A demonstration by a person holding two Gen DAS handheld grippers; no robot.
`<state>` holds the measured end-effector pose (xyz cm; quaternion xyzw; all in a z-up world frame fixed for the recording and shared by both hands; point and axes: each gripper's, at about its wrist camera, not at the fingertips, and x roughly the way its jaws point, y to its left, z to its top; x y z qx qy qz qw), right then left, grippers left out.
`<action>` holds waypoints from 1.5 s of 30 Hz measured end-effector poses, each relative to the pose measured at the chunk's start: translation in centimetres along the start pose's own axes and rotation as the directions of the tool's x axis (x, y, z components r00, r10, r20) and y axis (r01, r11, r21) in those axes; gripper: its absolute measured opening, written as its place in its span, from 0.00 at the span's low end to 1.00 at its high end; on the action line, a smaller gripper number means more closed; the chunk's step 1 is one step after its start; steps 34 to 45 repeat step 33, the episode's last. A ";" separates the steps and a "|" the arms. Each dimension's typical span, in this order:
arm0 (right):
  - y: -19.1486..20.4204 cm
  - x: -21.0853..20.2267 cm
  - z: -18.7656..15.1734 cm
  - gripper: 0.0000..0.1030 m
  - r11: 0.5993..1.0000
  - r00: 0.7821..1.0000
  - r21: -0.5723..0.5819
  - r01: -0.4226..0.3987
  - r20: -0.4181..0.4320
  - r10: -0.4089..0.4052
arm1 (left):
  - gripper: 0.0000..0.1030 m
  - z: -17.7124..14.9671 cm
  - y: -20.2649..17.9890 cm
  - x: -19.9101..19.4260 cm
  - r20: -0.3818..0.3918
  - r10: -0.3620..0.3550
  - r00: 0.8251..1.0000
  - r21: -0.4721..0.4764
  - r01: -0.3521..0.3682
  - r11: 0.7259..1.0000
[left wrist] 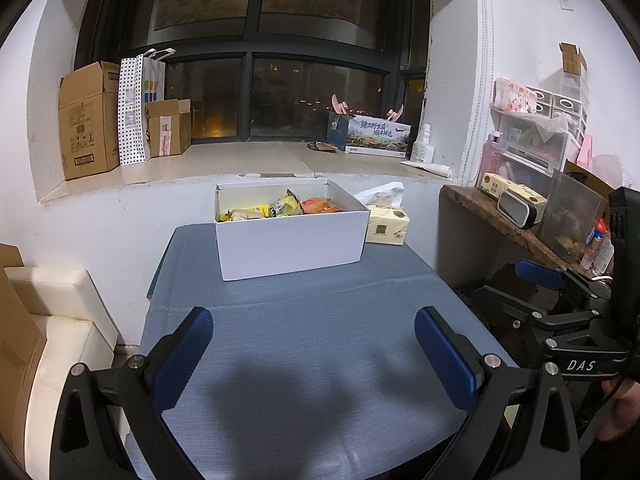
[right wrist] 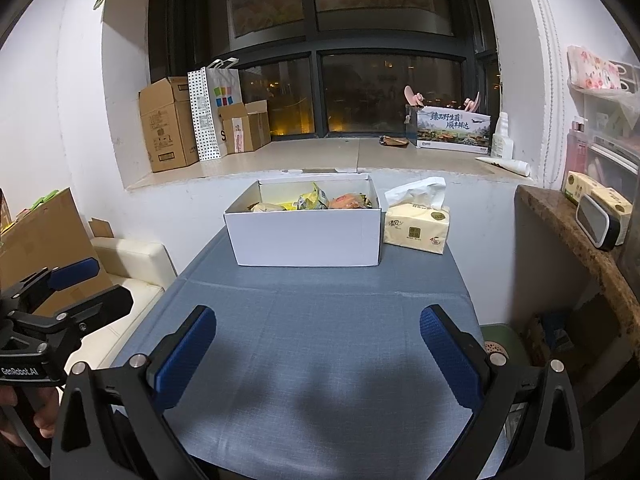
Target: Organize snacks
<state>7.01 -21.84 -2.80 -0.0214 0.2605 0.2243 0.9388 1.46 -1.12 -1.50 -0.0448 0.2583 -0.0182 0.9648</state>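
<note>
A white open box [left wrist: 290,246] [right wrist: 306,240] stands at the far end of the blue-clothed table [left wrist: 312,344] [right wrist: 320,344]. Several snack packets [left wrist: 286,204] [right wrist: 316,199], yellow, green and orange, lie inside it. My left gripper [left wrist: 314,332] is open and empty over the table's near part, well short of the box. My right gripper [right wrist: 318,334] is open and empty too, also near the front. The right gripper also shows at the right edge of the left wrist view [left wrist: 560,300], the left gripper at the left edge of the right wrist view [right wrist: 64,292].
A yellow tissue pack [left wrist: 387,224] [right wrist: 417,222] sits right of the box. A window sill [left wrist: 240,162] behind holds cardboard boxes [left wrist: 88,120] and a printed box [left wrist: 372,136]. A cream seat [left wrist: 60,320] is left, a brown counter [left wrist: 512,220] right.
</note>
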 end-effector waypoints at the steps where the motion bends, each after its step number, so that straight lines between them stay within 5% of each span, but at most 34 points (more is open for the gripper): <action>1: 0.0 0.0 0.0 1.00 1.000 1.000 0.000 0.000 -0.001 0.000 | 1.00 0.0 -0.1 0.0 0.000 0.000 1.000 0.001 0.000 1.000; 45: 0.1 0.2 -0.1 1.00 1.000 1.000 -0.004 -0.003 -0.003 0.003 | 1.00 -0.4 -0.1 0.2 -0.006 -0.021 1.000 -0.002 0.021 1.000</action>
